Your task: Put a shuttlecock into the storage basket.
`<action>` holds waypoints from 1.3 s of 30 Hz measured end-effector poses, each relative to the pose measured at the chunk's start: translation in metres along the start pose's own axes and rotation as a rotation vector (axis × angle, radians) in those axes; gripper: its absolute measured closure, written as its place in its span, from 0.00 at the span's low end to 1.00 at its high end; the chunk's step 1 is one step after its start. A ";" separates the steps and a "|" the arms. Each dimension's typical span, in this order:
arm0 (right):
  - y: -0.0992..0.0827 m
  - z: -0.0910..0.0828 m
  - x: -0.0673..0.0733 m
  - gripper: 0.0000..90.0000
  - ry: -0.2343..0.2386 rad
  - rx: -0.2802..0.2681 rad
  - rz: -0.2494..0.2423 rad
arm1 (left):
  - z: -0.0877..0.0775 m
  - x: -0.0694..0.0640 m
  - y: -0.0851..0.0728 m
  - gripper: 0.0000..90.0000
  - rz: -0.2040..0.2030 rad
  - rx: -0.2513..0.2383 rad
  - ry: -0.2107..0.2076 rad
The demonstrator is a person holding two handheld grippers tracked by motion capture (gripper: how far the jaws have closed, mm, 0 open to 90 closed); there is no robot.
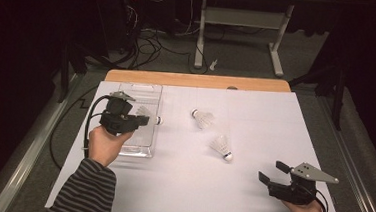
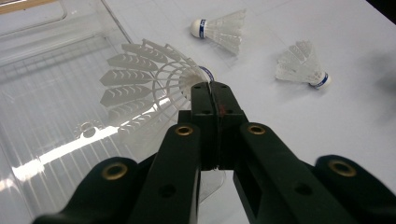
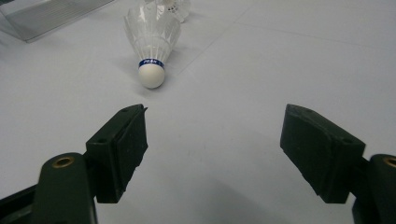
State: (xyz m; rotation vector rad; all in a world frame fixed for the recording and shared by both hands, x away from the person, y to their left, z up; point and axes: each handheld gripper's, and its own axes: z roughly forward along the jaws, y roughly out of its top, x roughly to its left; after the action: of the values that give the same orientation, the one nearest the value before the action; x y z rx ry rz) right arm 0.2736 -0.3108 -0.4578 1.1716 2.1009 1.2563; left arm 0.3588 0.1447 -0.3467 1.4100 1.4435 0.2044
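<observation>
The left gripper [image 2: 212, 91] is clamped on the skirt of a plastic shuttlecock [image 2: 149, 86], carrying it over the right-hand edge of the clear plastic tray [image 1: 139, 90], which looks otherwise unfilled. Two feathered shuttlecocks lie on the white table [image 1: 255, 115] to the right of the tray, one [image 1: 203, 118] near it and one [image 1: 221, 147] farther off. The right gripper [image 3: 212, 154] waits well beyond that second one, jaws wide apart and holding nothing, so the job seems barely begun.

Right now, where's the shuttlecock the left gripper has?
High view, left side: the held shuttlecock is clamped in the left gripper over the clear tray, cork toward the two loose shuttlecocks.
</observation>
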 end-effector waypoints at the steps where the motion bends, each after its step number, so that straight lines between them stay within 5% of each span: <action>1: 0.000 0.000 0.000 0.26 0.000 0.000 0.000 | 0.000 0.000 0.000 0.99 0.000 0.000 0.000; 39: 0.000 0.000 0.000 0.26 0.002 -0.004 0.007 | 0.033 0.033 0.017 0.99 -0.060 -0.045 0.107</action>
State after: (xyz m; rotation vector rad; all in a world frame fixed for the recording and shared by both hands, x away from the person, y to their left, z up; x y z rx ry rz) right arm 0.2736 -0.3112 -0.4577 1.1779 2.0962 1.2643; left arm 0.4022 0.1588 -0.3656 1.3345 1.5574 0.2750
